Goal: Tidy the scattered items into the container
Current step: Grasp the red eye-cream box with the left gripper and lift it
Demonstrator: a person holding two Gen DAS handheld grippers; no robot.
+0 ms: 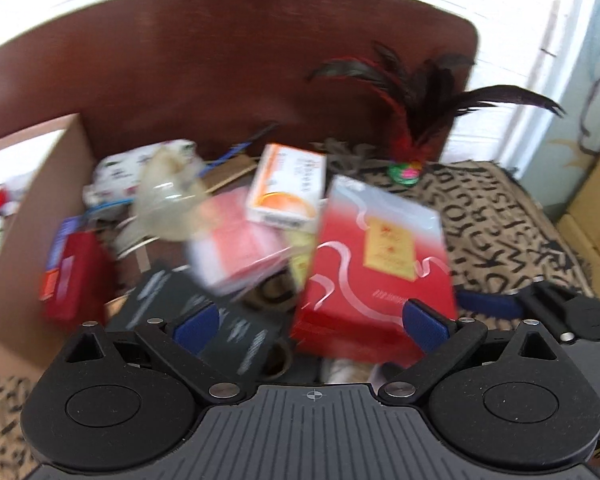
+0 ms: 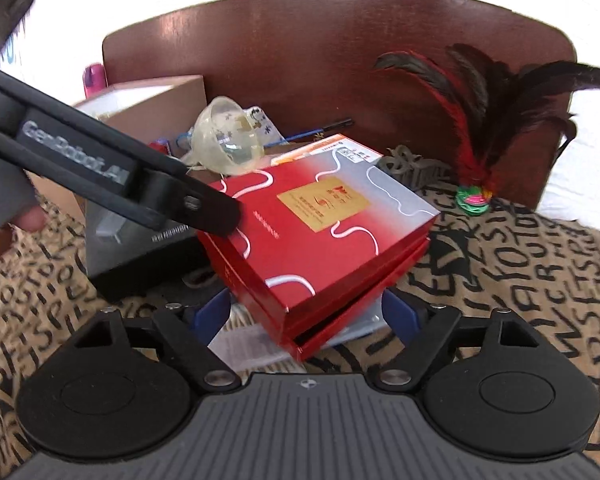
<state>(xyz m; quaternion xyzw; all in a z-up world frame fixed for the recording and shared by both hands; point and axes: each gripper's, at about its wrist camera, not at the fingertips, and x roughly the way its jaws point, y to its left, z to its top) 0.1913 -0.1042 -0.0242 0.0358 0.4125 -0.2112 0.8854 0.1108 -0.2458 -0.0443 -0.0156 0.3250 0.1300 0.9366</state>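
Leftmost stands the cardboard box point(image 1: 32, 216), the container, open at the top; a few red and white things show blurred inside it, and I cannot tell what they are. Just beside its wall lies the heap: a black carton point(image 1: 204, 320), a clear glass cup point(image 1: 168, 196), an orange-and-white packet point(image 1: 288, 188), all on the lettered cloth point(image 2: 520, 280) and not yet tidied. My left tongs point(image 1: 310, 322) are spread wide and clamp nothing; in the right wrist view one of their tips touches the far left edge of the red box point(image 2: 320, 232). That red box is the thing in hand: it sits tilted on the heap, its long side seemingly running away from me and to the right, its near corner pointing at my right tongs point(image 2: 306, 310). Those are the nearer pair, set wide with one pad close on either side of that corner; whether they press I cannot tell. The container lies left of the box, so I judge the carry goes leftward. Further right a feather shuttlecock point(image 2: 474, 196) stands well apart.
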